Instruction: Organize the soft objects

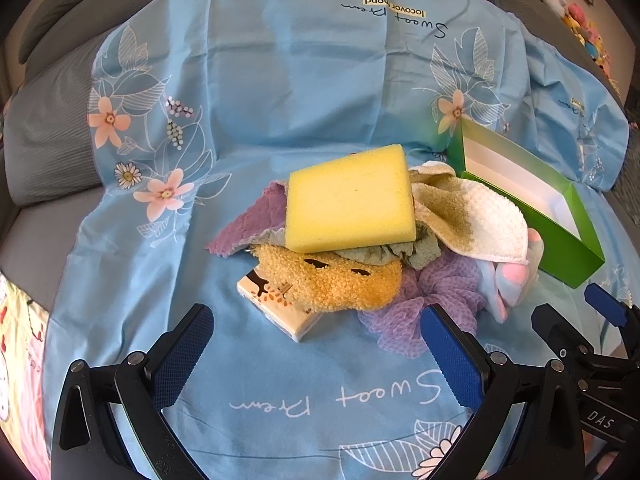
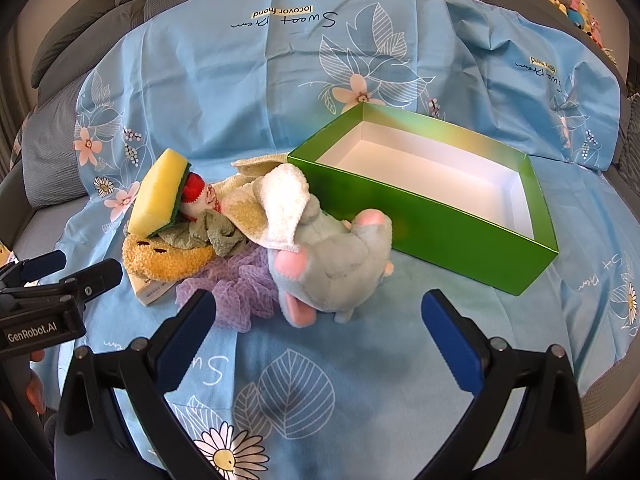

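A heap of soft things lies on the blue sheet (image 2: 280, 80), just left of the green box (image 2: 432, 216): a yellow sponge (image 1: 350, 200) tops it, and a pale blue plush (image 2: 340, 256) touches the box's near wall. The box stands open, its white floor bare. Only the right wrist view shows a red-capped doll (image 2: 198, 196) under the sponge. Both the left claw (image 1: 316, 348) and the right claw (image 2: 320, 320) gape wide, holding nothing, over bare sheet reading "Sweet Dream". The left claw's body reads "GenRobot.AI".

A light-blue floral bedsheet (image 2: 248, 92) covers the grey sofa (image 1: 44, 136). On the sheet rest a green cardboard box (image 2: 432, 224), a purple mesh bath pouf (image 2: 240, 292) and a pale-blue plush toy (image 2: 340, 264).
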